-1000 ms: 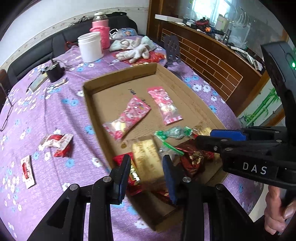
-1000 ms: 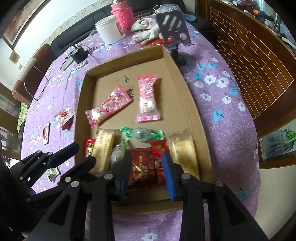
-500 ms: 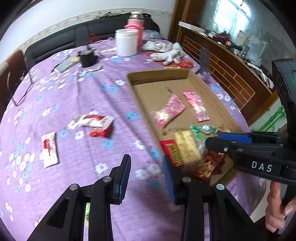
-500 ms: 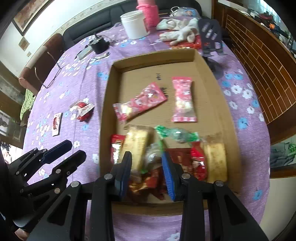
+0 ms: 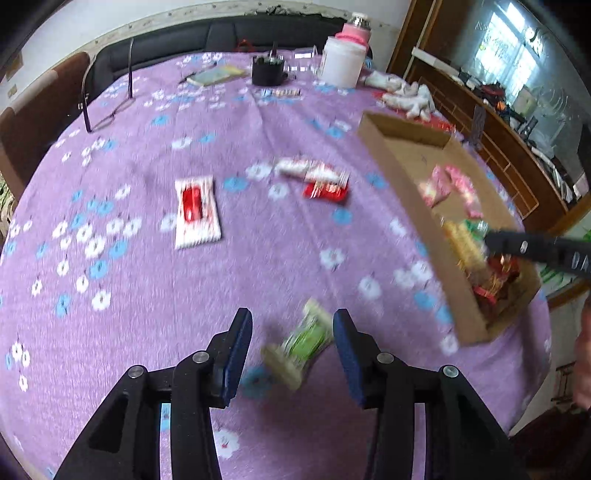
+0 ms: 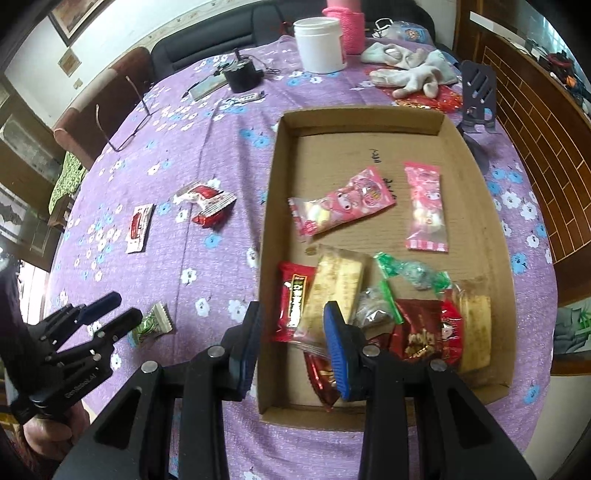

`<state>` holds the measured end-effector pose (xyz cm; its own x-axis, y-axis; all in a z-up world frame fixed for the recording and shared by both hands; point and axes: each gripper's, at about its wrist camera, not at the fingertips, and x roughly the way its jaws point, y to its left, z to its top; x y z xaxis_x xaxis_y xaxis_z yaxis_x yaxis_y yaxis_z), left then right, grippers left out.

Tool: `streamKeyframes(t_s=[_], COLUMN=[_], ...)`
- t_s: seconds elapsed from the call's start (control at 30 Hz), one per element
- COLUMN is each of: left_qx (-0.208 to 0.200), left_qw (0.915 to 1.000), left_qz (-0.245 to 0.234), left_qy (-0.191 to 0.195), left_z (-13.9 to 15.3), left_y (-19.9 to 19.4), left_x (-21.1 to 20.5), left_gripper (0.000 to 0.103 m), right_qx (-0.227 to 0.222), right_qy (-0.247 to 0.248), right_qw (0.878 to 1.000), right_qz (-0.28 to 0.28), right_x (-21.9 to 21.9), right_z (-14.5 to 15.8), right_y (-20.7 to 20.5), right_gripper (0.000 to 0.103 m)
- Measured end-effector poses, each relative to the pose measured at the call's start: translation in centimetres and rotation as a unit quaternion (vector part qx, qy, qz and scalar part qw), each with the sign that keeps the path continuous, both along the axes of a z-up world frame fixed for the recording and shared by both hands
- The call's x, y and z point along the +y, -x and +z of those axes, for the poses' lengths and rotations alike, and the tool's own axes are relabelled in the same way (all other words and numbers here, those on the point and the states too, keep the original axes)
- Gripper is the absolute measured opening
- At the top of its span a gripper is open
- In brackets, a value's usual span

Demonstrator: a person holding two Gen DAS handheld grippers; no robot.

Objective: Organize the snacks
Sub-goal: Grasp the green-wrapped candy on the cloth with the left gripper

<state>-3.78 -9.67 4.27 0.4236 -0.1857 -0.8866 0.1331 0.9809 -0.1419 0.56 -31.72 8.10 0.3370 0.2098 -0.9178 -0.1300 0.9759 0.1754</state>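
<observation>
Far side of my desk, purple floral cloth: white plastic jar w/ a pink knit-covered bottle just behind it. Left of the jar, a small black pot, a flat booklet beside that. Pale gloves lie crumpled to the right, near a black slotted stand. Glasses sit at the left edge. Dark sofa behind; brick-pattern counter to the right.

No legible text anywhere
</observation>
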Motion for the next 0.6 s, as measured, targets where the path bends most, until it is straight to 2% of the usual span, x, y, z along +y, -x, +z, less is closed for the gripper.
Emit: streamKeyframes(t_s=[0.07, 0.13, 0.17, 0.37, 0.43, 0.47, 0.53, 0.6], left_qx=[0.007, 0.010, 0.012, 0.009, 0.001, -0.004, -0.009, -0.010], left_qw=[0.9999, 0.9997, 0.9996, 0.9987, 0.9985, 0.9985, 0.9988, 0.9992], left_qz=[-0.010, -0.020, -0.024, -0.046, -0.047, -0.043, -0.028, -0.008], left_qy=[0.005, 0.007, 0.008, -0.020, -0.030, -0.034, -0.039, -0.038], left_z=[-0.7, -1.3, -1.5, -2.6, -2.6, -2.6, -2.7, -2.7], left_y=[0.4, 0.7, 0.8, 0.9, 0.8, 0.7, 0.3, -0.1], left_x=[0.0, -0.2, -0.3, -1.6, -1.8, -1.8, -1.5, -0.8], left_gripper=[0.049, 0.058, 0.060, 0.059, 0.046, 0.043, 0.025, 0.022], right_qx=[0.000, 0.000, 0.000, 0.000, 0.000, 0.000, 0.001, 0.001], right_qy=[0.001, 0.003, 0.003, 0.008, 0.008, 0.008, 0.007, 0.005], right_qw=[1.000, 1.000, 1.000, 1.000, 1.000, 1.000, 1.000, 1.000], right_qz=[0.001, 0.001, 0.001, 0.003, 0.003, 0.003, 0.005, 0.010], right_x=[0.2, 0.3, 0.3, 0.5, 0.6, 0.6, 0.8, 1.2], right_z=[0.0, 0.0, 0.0, 0.0, -0.1, -0.1, -0.2, -0.1], right_y=[0.1, 0.2, 0.2, 0.4, 0.5, 0.5, 0.5, 0.5], right_gripper=[0.033, 0.033, 0.033, 0.033, 0.033, 0.033, 0.033, 0.033])
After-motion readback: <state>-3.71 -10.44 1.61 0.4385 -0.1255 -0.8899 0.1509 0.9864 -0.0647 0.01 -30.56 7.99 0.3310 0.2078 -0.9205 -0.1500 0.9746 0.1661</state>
